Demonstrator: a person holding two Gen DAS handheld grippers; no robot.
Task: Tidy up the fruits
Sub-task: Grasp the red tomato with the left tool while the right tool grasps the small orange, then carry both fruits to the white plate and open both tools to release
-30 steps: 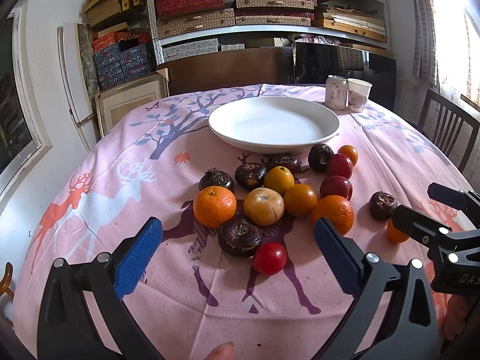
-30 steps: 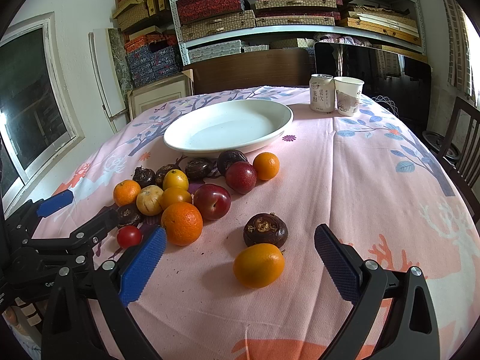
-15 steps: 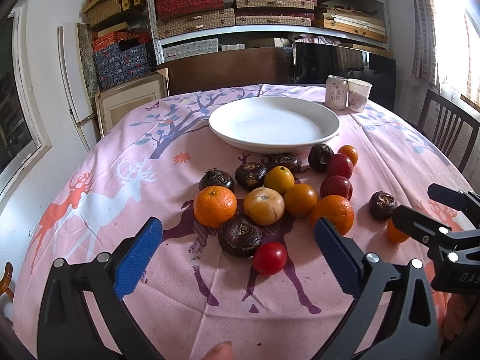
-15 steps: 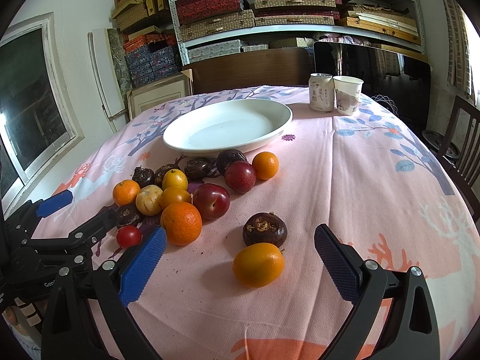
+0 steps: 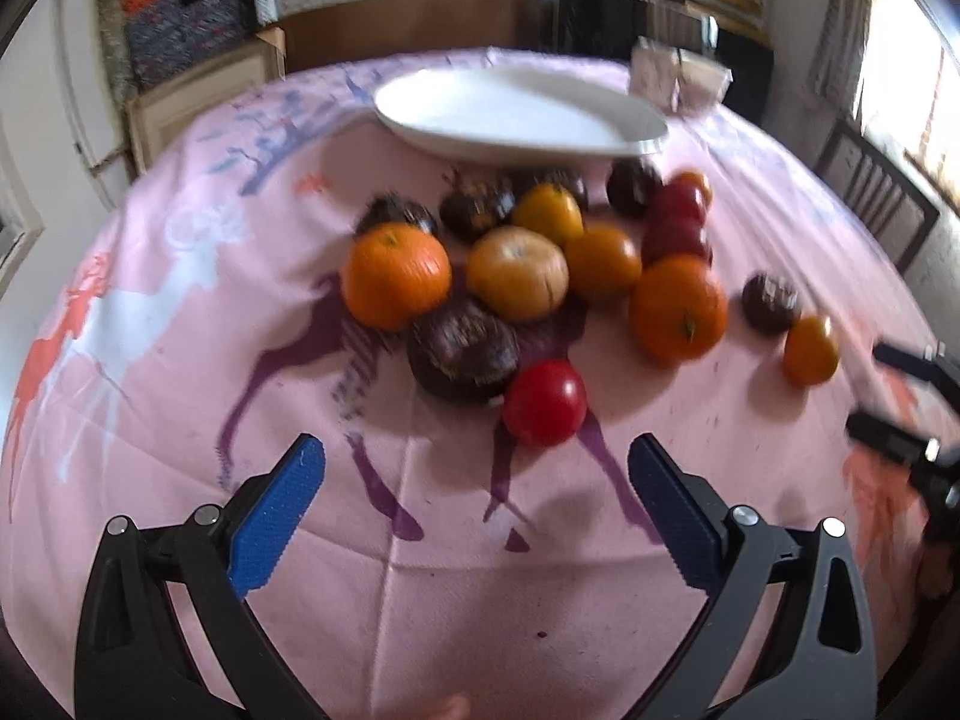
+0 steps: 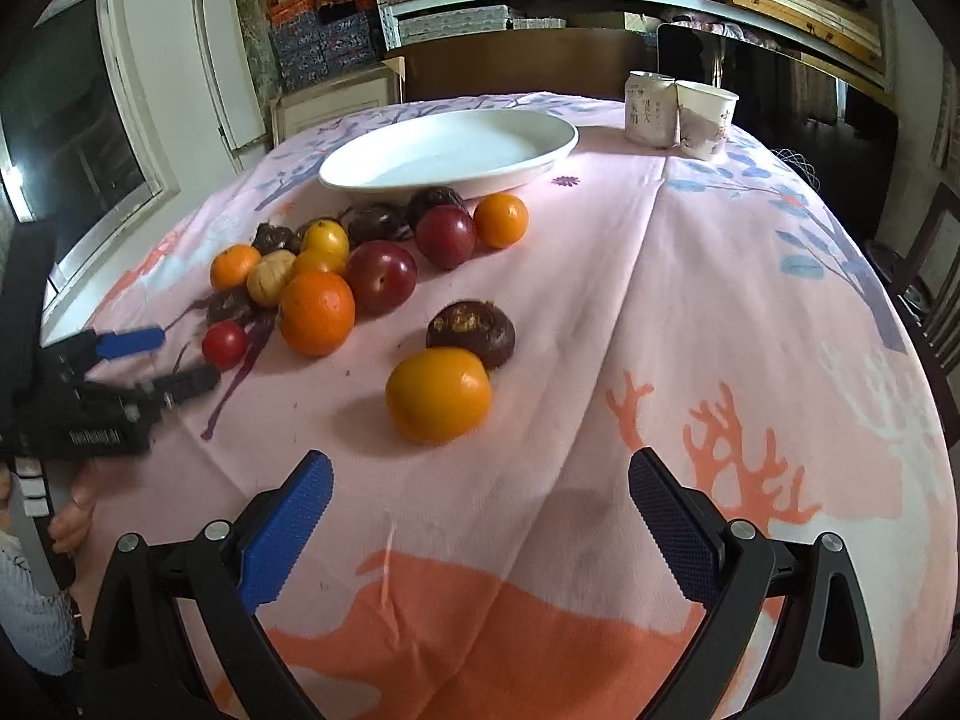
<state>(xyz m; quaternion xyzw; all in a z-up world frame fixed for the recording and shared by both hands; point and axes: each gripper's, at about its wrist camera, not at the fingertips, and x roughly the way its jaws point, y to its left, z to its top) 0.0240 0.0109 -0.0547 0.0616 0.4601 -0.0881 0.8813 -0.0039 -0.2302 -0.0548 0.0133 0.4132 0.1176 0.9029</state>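
Both grippers were spread wide and empty. The left gripper [image 5: 474,498] had dipped closer to the fruit than half a second before; its view was blurred by that motion, and the red tomato [image 5: 545,402] now sat just above its blue pads, near frame centre. The right gripper [image 6: 480,510] had also eased forward, so the orange [image 6: 438,393] lay mid-frame, touching a dark fruit [image 6: 471,324] behind it. The plate [image 6: 360,177] at upper centre was bare. No fruit had been moved; judging by the approach, the first pick was just starting.
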